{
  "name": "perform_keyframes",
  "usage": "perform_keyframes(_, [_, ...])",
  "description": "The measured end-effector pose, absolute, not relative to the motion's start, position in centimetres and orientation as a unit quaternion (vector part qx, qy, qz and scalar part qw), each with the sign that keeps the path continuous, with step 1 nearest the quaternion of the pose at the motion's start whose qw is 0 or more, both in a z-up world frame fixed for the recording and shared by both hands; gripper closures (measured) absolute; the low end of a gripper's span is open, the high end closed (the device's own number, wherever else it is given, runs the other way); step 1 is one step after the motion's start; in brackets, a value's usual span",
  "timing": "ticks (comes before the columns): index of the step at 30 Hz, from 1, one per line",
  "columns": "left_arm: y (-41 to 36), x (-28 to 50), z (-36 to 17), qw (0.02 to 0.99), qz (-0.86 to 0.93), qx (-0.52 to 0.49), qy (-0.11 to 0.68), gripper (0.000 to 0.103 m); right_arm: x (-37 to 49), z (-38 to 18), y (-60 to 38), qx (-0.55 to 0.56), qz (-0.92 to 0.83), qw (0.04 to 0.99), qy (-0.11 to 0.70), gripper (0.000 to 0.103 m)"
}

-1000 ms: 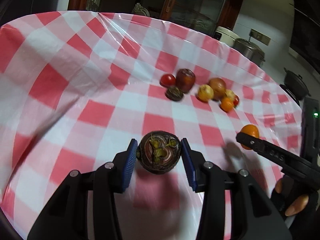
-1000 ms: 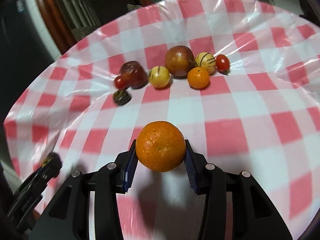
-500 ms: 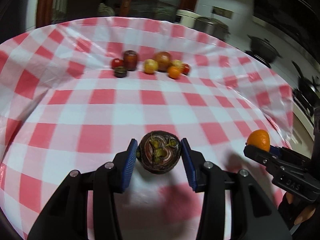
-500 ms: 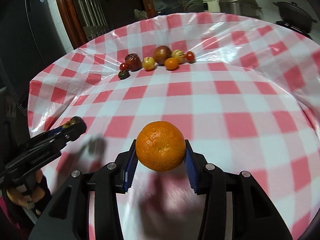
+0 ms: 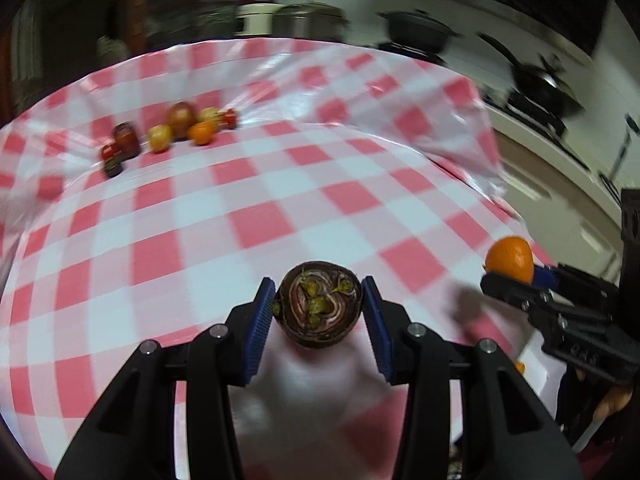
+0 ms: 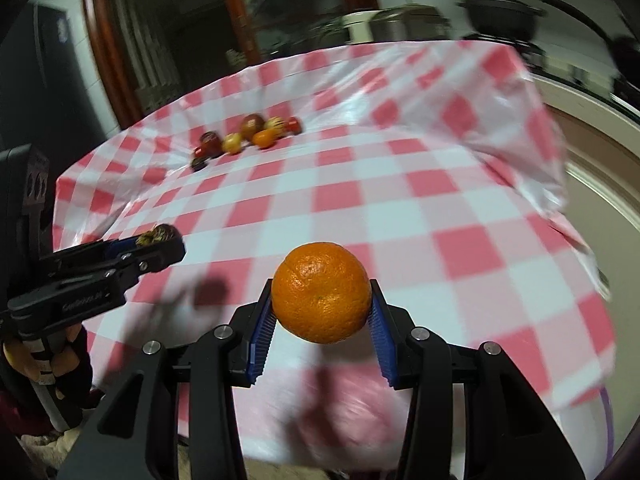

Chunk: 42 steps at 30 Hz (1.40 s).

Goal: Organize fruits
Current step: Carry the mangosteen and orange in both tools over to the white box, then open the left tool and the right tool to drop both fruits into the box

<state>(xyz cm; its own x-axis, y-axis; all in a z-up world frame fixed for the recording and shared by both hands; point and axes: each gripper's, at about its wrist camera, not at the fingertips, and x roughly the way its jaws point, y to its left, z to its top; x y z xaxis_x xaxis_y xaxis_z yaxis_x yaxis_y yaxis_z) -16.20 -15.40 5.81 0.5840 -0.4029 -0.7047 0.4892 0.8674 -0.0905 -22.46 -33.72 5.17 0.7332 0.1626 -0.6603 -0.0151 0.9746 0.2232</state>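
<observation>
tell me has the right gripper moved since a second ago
Yes. The right gripper, shut on the orange, has pulled back toward the table's near edge: the fruit cluster on the checkered tablecloth now looks smaller and farther away.

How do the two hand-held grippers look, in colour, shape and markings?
Both are alike. The left hand-held gripper and the right hand-held gripper have angular black frames with silver screws and two fingers faced with ribbed blue pads. Seen from the side, each body carries embossed lettering, too blurred to read. No cables show.
</observation>
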Motion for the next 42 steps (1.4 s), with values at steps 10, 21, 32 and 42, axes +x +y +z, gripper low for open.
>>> perform_keyframes(10, [-25.9, -20.9, 5.6, 0.843, -0.355, 0.169, 0.369, 0.059, -30.7, 4.8, -44.5, 0.170, -0.079, 0.928, 0.322, 0.059])
perform_keyframes(21, [-37.3, -28.4, 2.1, 0.751, -0.467, 0.305, 0.353, 0.059, -37.1, 0.3, -52.0, 0.220, -0.188, 0.893, 0.344, 0.059])
perform_keyframes(32, [-44.3, -34.5, -8.7, 0.628, -0.505, 0.464, 0.367, 0.059, -38.0, -9.6, -56.0, 0.242, -0.282, 0.798, 0.474, 0.059])
perform_keyframes(42, [-46.3, -34.0, -15.7, 0.585, -0.484, 0.504, 0.412, 0.059, -36.0, -14.0, -57.4, 0.234, -0.288, 0.765, 0.527, 0.059])
